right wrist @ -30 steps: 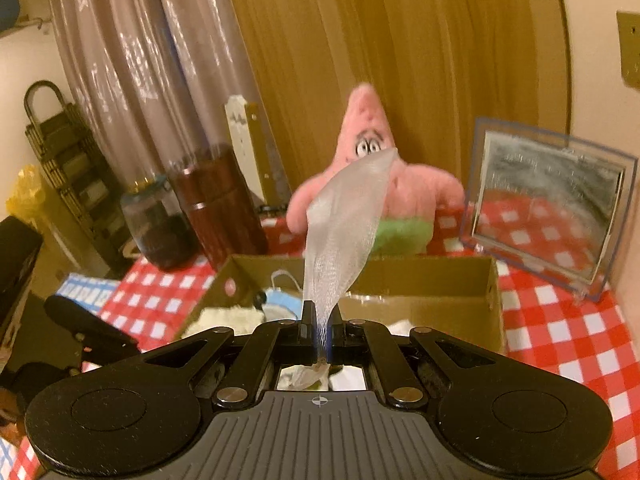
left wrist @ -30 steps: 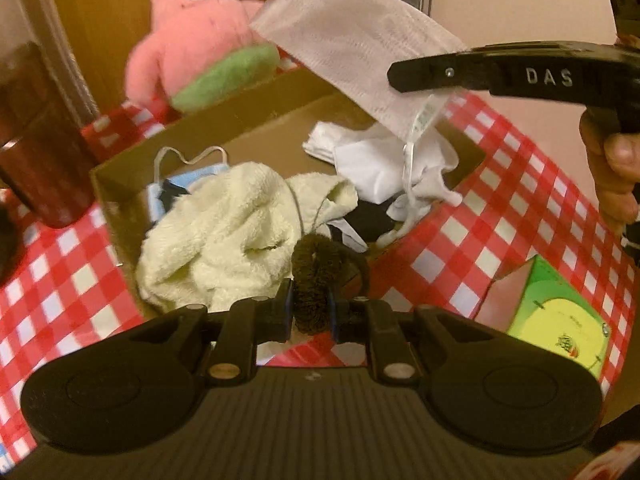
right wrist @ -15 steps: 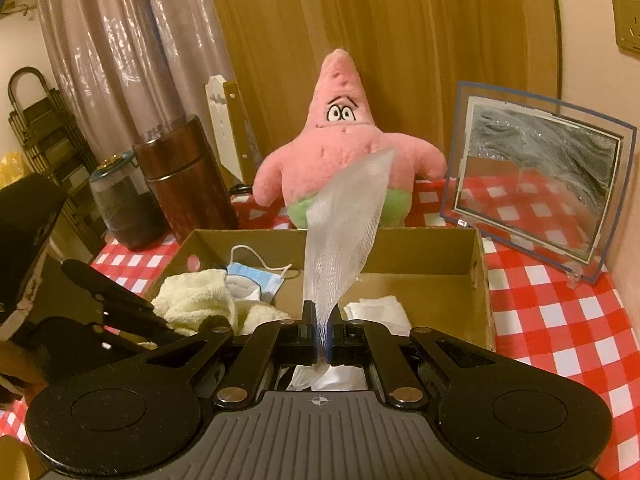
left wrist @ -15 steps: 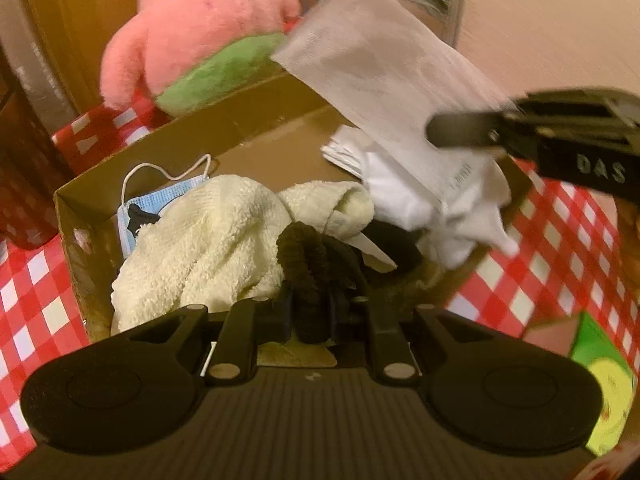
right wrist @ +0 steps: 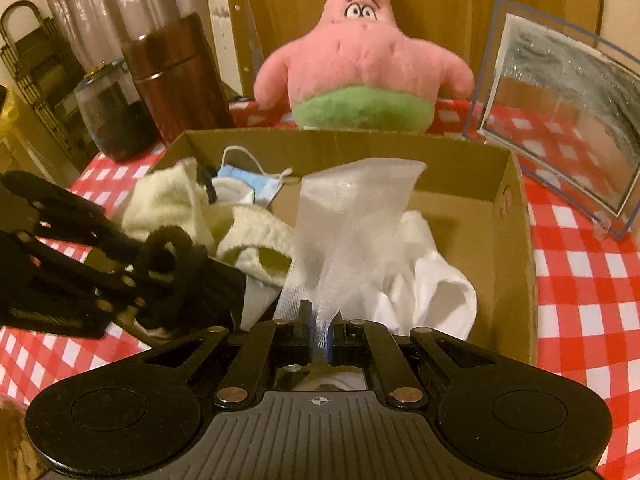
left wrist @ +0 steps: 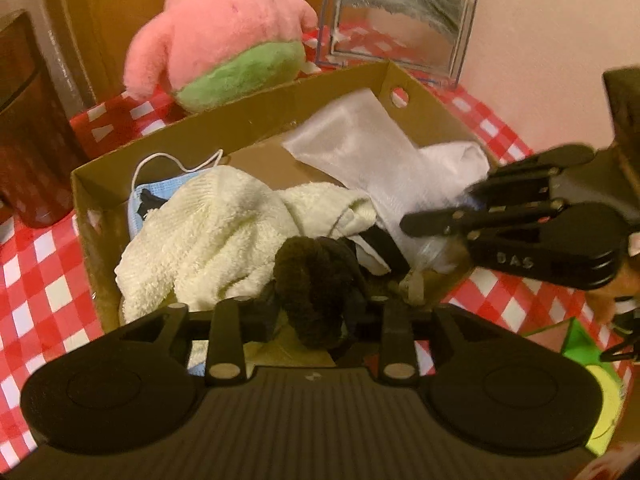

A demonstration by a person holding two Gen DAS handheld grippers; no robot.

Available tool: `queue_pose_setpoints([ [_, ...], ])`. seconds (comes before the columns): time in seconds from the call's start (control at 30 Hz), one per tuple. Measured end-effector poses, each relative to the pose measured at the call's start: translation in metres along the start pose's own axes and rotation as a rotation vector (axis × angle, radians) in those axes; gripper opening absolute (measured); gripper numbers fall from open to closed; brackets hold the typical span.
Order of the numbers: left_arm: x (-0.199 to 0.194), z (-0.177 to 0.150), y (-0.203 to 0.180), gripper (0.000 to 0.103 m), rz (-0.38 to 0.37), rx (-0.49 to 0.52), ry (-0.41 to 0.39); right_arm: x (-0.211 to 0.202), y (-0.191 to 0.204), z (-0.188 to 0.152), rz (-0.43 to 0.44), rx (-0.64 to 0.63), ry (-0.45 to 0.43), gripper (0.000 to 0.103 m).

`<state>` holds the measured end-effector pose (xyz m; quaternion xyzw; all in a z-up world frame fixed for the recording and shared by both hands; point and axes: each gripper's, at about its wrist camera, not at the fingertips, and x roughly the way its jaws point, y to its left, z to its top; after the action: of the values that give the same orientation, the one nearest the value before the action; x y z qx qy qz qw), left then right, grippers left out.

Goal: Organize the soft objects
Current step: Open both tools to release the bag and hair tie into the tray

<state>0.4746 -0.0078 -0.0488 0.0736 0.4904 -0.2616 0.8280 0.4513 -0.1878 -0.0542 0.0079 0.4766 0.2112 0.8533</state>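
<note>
Red-and-white checked cloth [right wrist: 580, 264] covers the table, with a wooden panel and curtains behind it. On the cloth stands an open cardboard box [right wrist: 516, 240], and behind its far wall sits a pink star-shaped plush toy [right wrist: 360, 60] with a green lower half. To the plush's right leans a clear-framed picture [right wrist: 560, 100]; to its left stand a brown cylindrical canister [right wrist: 176, 72] and a dark glass jar [right wrist: 112, 120].

Inside the box, a cream towel [left wrist: 208, 232] fills the left side, partly covering a blue face mask [left wrist: 148, 196] against the back corner. White cloth [right wrist: 432, 288] lies bunched on the right side.

The right gripper [right wrist: 319, 336] is clenched on a sheer white mesh bag [right wrist: 352, 208], which stands up from the jaws over the white cloth. The left gripper [left wrist: 320, 316] has just been opening its jaws, and a dark fuzzy scrunchie [left wrist: 312, 280] sits loosely between them, over the box's near edge beside the towel.
</note>
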Motion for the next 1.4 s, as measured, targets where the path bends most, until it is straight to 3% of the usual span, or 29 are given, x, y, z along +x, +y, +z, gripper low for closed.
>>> queue_pose_setpoints([
  [0.07, -0.007, -0.001, 0.003, 0.037, -0.009, -0.027, -0.020, -0.003, -0.002, 0.000, -0.004, 0.007, -0.014, 0.007],
  [0.13, -0.013, -0.003, 0.005, 0.039, -0.011, -0.045, -0.041, -0.009, -0.006, -0.001, -0.011, 0.031, -0.032, 0.032],
  [0.17, -0.017, -0.003, 0.006, 0.039, -0.015, -0.056, -0.050, -0.012, -0.007, -0.001, -0.015, 0.042, -0.042, 0.059],
  [0.2, -0.020, -0.003, 0.007, 0.042, -0.017, -0.068, -0.060, -0.016, -0.008, -0.001, -0.014, 0.050, -0.057, 0.067],
  [0.33, -0.036, -0.005, 0.004, 0.060, 0.002, -0.084, -0.098, -0.031, -0.006, -0.001, -0.045, 0.045, -0.088, 0.067],
  [0.57, -0.065, -0.014, -0.001, 0.072, 0.068, -0.133, -0.155, -0.063, -0.006, 0.001, -0.067, 0.081, -0.149, 0.067],
  [0.87, -0.095, -0.028, -0.021, 0.090, 0.176, -0.160, -0.174, -0.090, 0.009, -0.008, -0.076, 0.060, -0.110, 0.067],
  [1.07, -0.118, -0.036, -0.031, 0.096, 0.224, -0.191, -0.205, -0.116, 0.019, -0.016, -0.069, 0.056, -0.104, 0.069],
  [1.4, -0.168, -0.058, -0.057, 0.101, 0.231, -0.218, -0.298, -0.170, 0.036, -0.031, -0.076, 0.061, -0.123, 0.074],
])
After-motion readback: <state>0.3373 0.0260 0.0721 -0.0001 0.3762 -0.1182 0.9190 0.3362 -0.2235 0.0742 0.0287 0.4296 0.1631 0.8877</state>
